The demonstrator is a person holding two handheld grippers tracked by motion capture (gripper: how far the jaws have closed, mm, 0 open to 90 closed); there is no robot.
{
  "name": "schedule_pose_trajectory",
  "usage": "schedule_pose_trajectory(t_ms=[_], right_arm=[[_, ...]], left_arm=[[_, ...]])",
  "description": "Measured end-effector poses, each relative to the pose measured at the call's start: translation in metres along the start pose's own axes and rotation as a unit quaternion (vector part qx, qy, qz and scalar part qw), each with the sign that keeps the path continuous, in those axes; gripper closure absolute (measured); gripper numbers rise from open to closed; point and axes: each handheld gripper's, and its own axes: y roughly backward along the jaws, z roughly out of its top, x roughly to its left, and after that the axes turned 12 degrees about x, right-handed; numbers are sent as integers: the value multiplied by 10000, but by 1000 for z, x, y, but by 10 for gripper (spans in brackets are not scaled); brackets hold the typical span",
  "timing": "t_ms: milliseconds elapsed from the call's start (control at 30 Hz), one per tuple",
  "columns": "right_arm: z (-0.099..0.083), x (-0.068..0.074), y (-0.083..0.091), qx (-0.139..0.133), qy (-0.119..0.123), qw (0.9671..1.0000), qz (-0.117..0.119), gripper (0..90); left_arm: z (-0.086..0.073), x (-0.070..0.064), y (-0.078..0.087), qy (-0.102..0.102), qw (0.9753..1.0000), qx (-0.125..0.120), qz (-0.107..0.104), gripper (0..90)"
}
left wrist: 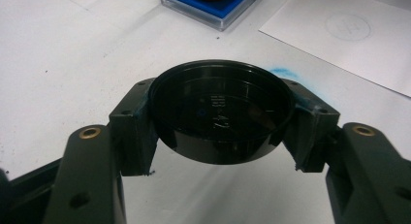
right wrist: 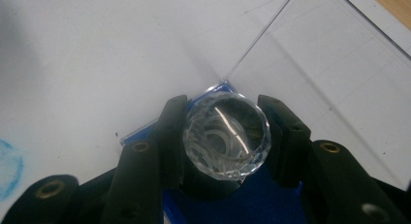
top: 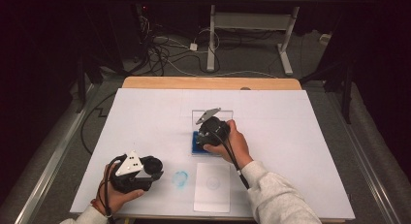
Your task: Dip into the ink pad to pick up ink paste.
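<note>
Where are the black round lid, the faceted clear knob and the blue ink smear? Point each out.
black round lid (left wrist: 220, 112), left gripper view, its inner face
faceted clear knob (right wrist: 225, 136), right gripper view, its top face
blue ink smear (top: 180, 178), high view, its middle

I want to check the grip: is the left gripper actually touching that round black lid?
Touching. In the left gripper view, the left gripper has both jaws pressed against opposite sides of the round black lid, with no gap on either side.
</note>
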Motion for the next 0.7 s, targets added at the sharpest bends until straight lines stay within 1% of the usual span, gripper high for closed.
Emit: schedule_pose_trajectory(t_ms=[100,200,433,533,700], right_arm=[[-3,-1,0,-71,-41,10000,38,574],[-4,-2,1,-66,-29,10000,65,574],[2,1,-1,27,73,10000,-43,574],[1,2,0,56,111,9999,-77,574],[-2,-2,1,19,9,10000,44,574]], left_arm=[[-1,0,1,-2,10000,-2,3,366],[-1,0,1,0,10000,6,2,366],[-1,0,1,-3,10000,18,1,366],[0,0,0,-10,10000,27,-6,366],[-1,-1,1,-17,10000,31,-13,366]])
